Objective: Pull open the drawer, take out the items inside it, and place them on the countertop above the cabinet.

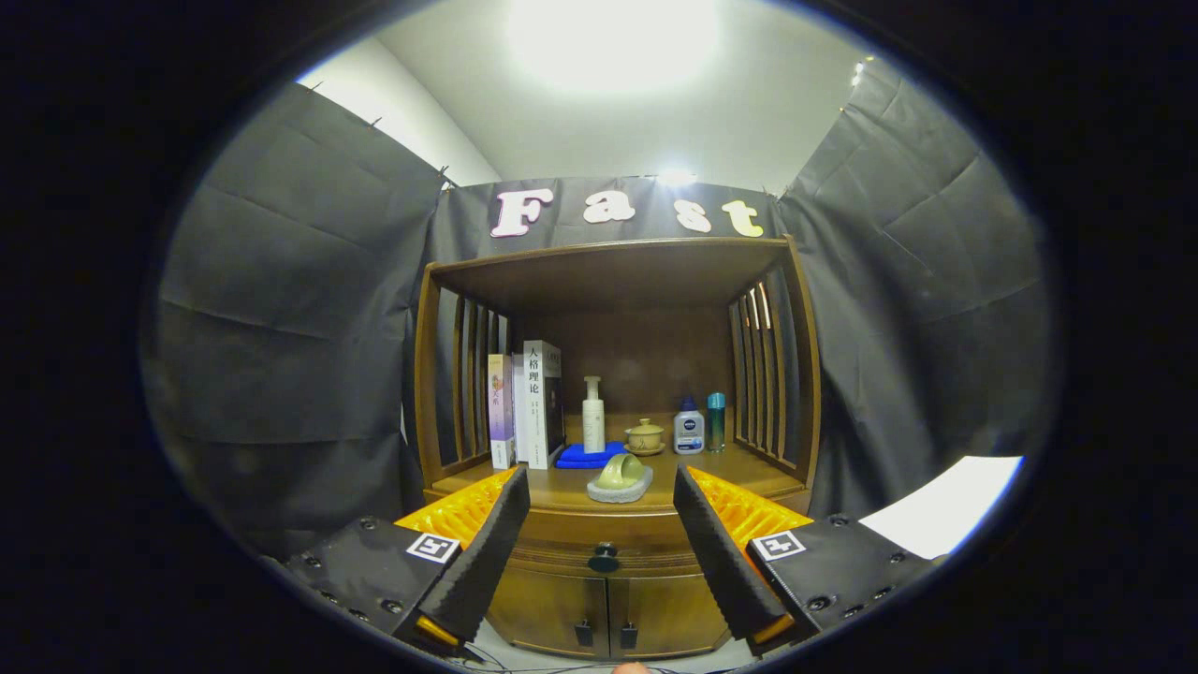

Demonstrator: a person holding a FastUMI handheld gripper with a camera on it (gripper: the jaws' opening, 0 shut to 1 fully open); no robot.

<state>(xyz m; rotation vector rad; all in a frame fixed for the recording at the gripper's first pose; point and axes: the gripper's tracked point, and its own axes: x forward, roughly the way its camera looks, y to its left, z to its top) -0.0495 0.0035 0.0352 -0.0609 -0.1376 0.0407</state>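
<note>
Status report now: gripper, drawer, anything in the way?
Gripper open, holding nothing, short of the cabinet. Drawer shut, knob between the fingers, untouched. Nothing blocking the knob.

We see 2 books (527,404) upright at 9 o'clock of a pump bottle (593,415); a white sheet (945,518) lies at 3 o'clock.
</note>
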